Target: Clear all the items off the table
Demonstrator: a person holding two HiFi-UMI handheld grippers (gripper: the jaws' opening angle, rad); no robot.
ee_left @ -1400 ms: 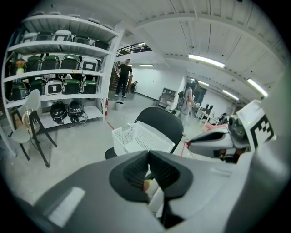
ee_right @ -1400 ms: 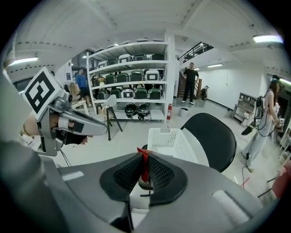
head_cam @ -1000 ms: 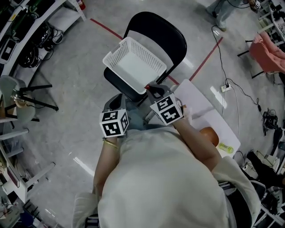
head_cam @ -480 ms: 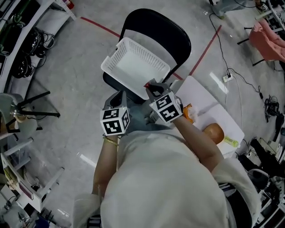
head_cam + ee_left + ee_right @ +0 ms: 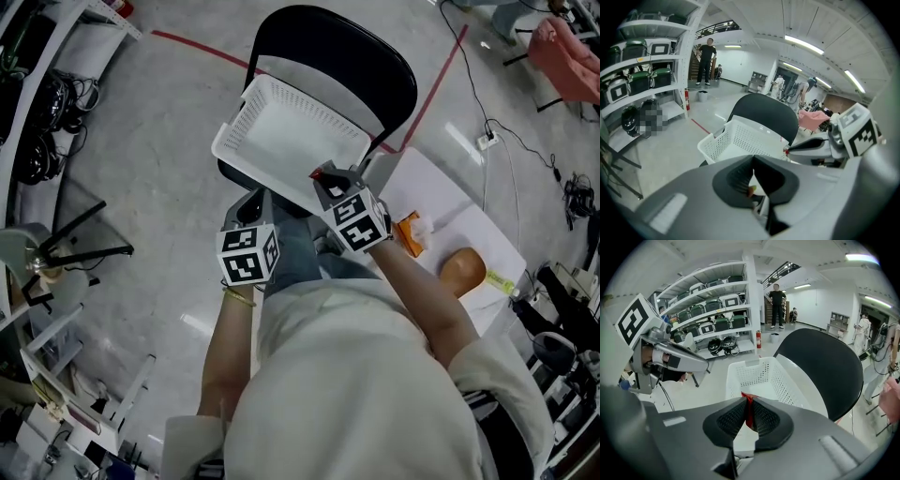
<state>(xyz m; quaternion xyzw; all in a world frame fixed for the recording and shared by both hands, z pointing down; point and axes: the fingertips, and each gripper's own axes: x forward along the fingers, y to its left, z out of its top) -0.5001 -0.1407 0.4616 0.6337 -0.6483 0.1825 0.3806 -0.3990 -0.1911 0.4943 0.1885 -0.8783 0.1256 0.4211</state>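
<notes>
Nearest to us, the right gripper [image 5: 324, 174] had its jaws clamped on a thin red thing [image 5: 749, 409], probably a flat packet. It stood on edge between the pads, with only its top corner showing past the tips. The left gripper [image 5: 753, 159] had its jaws together. A small orange-green speck [image 5: 751, 190] showed low behind them, and we could not tell what it was.

We judged the step to be the drop into the white basket [image 5: 234, 117]. To do it well, we thought the right jaws should come over the middle of the basket floor, low between the walls, before parting, because such a light thing can drift past the rim.

The basket lay just ahead of and below both jaws, on the seat of the black chair [image 5: 342, 52]. Off to the right, the counter [image 5: 441, 202] carried an orange packet [image 5: 409, 232] and a brown rounded thing [image 5: 462, 270].
</notes>
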